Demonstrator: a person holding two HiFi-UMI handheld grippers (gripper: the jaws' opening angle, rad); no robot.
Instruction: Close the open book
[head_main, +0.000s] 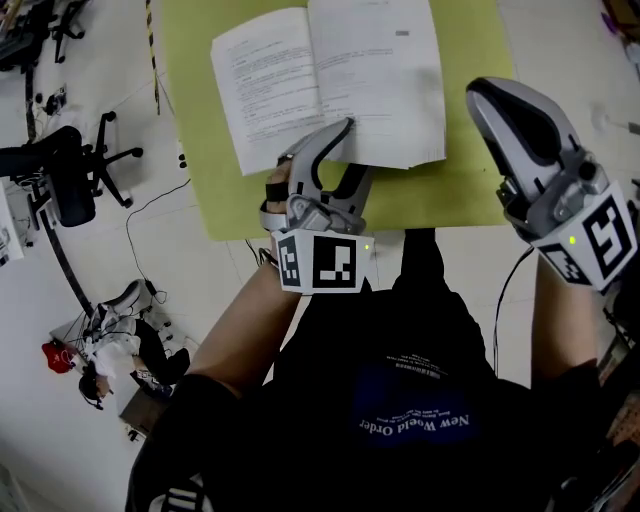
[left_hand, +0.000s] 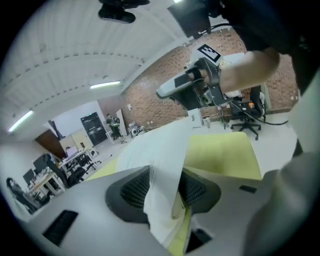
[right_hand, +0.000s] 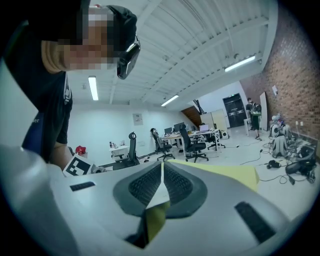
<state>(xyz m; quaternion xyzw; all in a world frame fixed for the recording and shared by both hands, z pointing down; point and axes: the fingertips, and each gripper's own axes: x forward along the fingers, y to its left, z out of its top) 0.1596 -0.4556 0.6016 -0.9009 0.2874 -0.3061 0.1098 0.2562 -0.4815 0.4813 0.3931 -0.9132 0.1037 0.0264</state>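
An open book (head_main: 330, 75) with white printed pages lies on the yellow-green table (head_main: 195, 110). My left gripper (head_main: 340, 135) is at the book's near edge, by the spine, on the right-hand page. In the left gripper view, the left gripper (left_hand: 167, 187) is shut on a sheaf of pages (left_hand: 165, 150), which rises tilted off the table (left_hand: 225, 155). My right gripper (head_main: 490, 95) hovers over the table's right side, clear of the book. Seen in its own view, the right gripper (right_hand: 162, 182) has pads that meet and hold nothing.
The table's near edge runs just ahead of my torso. A black office chair (head_main: 70, 175) stands on the white floor to the left, with cables and a pile of gear (head_main: 100, 350) beyond it. More desks and chairs (right_hand: 190, 140) fill the room.
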